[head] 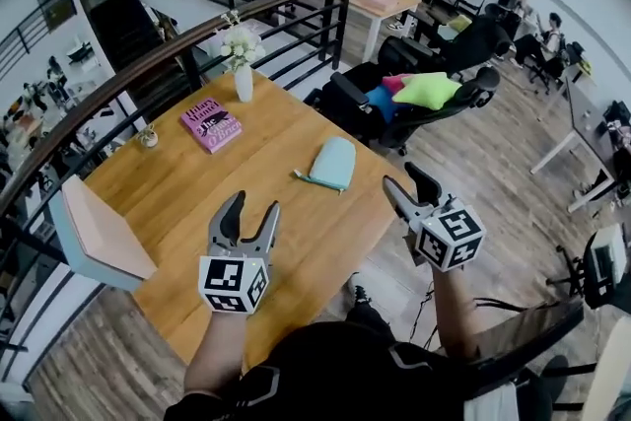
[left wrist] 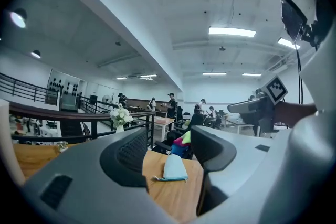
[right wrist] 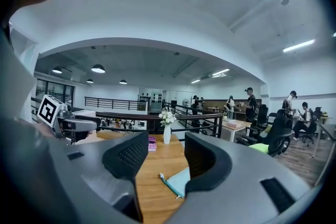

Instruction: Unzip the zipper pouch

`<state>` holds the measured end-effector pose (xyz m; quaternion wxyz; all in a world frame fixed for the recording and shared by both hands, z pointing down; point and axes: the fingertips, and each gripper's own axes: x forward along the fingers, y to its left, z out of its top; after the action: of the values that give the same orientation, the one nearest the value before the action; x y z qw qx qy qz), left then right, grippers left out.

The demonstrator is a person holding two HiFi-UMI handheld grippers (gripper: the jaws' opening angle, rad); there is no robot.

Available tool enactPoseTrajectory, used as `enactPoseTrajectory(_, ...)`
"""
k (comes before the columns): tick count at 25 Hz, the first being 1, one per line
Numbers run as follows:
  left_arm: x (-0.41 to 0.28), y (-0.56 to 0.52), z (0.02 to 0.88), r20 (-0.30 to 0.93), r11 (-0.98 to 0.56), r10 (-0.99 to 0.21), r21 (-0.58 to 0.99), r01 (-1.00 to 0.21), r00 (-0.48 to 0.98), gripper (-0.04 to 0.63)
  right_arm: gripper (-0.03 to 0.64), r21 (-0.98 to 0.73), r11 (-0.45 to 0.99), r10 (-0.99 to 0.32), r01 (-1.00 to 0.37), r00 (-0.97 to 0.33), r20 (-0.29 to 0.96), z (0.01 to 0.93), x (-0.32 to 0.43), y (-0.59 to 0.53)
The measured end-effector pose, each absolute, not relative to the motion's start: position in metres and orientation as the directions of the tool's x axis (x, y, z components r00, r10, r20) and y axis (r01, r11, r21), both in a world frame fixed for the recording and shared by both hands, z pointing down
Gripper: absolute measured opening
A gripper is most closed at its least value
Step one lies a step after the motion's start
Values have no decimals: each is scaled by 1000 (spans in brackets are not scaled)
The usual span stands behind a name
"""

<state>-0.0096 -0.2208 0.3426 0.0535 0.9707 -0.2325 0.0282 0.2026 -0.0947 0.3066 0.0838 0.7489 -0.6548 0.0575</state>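
A pale blue zipper pouch point(head: 331, 163) lies flat on the wooden table point(head: 177, 202), its teal zipper edge toward me. It shows between the jaws in the left gripper view as the pouch point(left wrist: 173, 168) and in the right gripper view as the pouch point(right wrist: 177, 181), partly behind the right jaw. My left gripper point(head: 252, 213) hovers open over the table, short of the pouch. Past the table's right edge, my right gripper point(head: 409, 184) is held up, open. Neither holds anything.
A pink book point(head: 210, 126) and a white vase of flowers point(head: 242, 54) stand at the table's far side. A light board point(head: 94, 232) leans at the left edge. A black railing point(head: 197, 35) runs behind; office chairs point(head: 414, 99) sit beyond the pouch.
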Motion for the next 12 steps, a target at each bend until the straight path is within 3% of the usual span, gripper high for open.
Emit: enactPoseTrajectory(12, 59, -249, 352, 171, -734, -660, 61, -676, 732, 262, 225, 29, 179, -966, -983, -170, 194, 317, 300, -193)
